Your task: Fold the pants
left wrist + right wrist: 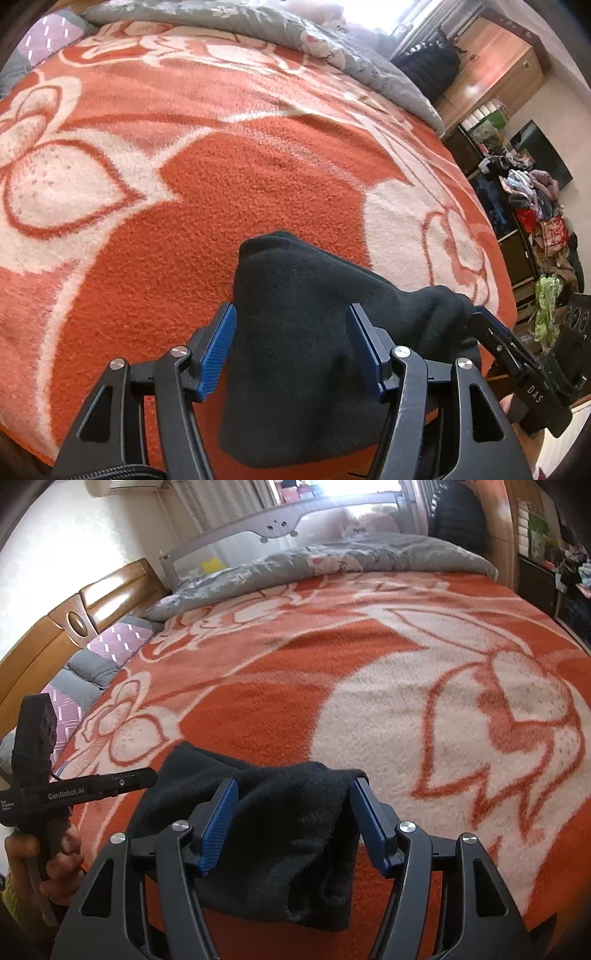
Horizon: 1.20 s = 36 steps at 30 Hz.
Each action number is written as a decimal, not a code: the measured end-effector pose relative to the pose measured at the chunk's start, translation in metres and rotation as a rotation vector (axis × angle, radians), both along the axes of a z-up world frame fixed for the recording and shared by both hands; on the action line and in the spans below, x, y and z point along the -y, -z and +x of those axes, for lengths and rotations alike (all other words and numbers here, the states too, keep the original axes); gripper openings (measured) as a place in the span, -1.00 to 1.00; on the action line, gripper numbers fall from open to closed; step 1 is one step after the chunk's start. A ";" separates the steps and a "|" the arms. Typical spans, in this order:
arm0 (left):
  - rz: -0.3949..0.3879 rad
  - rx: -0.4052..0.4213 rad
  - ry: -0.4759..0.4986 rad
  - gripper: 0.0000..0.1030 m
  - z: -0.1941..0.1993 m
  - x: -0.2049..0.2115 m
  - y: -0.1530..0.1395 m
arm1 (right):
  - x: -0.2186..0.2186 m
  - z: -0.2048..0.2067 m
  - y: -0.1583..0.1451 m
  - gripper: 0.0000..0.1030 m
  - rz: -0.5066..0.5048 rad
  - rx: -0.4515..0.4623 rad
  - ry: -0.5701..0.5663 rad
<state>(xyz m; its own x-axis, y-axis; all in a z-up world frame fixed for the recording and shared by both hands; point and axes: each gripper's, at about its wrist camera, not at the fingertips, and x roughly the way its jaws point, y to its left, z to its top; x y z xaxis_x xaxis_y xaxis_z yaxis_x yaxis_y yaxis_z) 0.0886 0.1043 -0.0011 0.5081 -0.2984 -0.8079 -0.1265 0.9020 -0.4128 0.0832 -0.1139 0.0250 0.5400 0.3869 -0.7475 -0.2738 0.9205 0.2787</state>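
Pants (295, 354), black and soft, lie in a bunched heap on the bed (229, 192), close to its near edge. The bed has an orange blanket (258, 701) with big white flowers on it. A gray quilt (369, 554) lies along the far edge of the bed.

The left tongs (291, 350) are open wide. The pants sit between the two blue fingers (218, 350), but the fingers do not pinch the cloth.

The right tongs (293, 827) are open wide too, with the other end of the pants between them. They are not squeezing the cloth either.

A hand (55, 864) holds the left tongs by the handle, near the bed's left side.
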 end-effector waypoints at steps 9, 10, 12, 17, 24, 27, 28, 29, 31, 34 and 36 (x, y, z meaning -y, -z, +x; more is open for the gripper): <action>-0.007 -0.042 -0.010 0.21 0.008 0.000 0.020 | 0.012 -0.002 0.029 0.25 -0.041 -0.091 0.040; -0.009 -0.046 -0.011 0.21 0.009 -0.001 0.021 | 0.014 -0.003 0.031 0.25 -0.041 -0.096 0.040; -0.015 -0.057 -0.016 0.26 0.012 -0.002 0.025 | 0.016 -0.004 0.034 0.27 -0.045 -0.100 0.038; -0.036 -0.080 -0.022 0.28 0.016 -0.006 0.035 | 0.022 -0.004 0.047 0.29 -0.031 -0.122 0.023; -0.025 -0.094 -0.017 0.36 0.019 -0.005 0.047 | 0.034 -0.002 0.065 0.40 0.033 -0.138 0.020; -0.035 -0.094 -0.023 0.37 0.018 -0.005 0.046 | 0.035 0.000 0.066 0.42 0.056 -0.148 0.025; -0.033 -0.094 -0.023 0.37 0.017 -0.005 0.045 | 0.036 -0.001 0.065 0.42 0.063 -0.150 0.026; -0.032 -0.093 -0.024 0.36 0.016 -0.005 0.043 | 0.036 -0.001 0.065 0.42 0.069 -0.154 0.028; -0.026 -0.086 -0.024 0.33 0.012 -0.004 0.037 | 0.039 0.000 0.065 0.42 0.087 -0.162 0.034; -0.029 -0.080 -0.017 0.33 0.006 -0.005 0.030 | 0.039 -0.002 0.062 0.42 0.098 -0.165 0.030; -0.031 -0.076 -0.001 0.33 -0.001 -0.003 0.027 | 0.037 -0.004 0.061 0.42 0.110 -0.168 0.013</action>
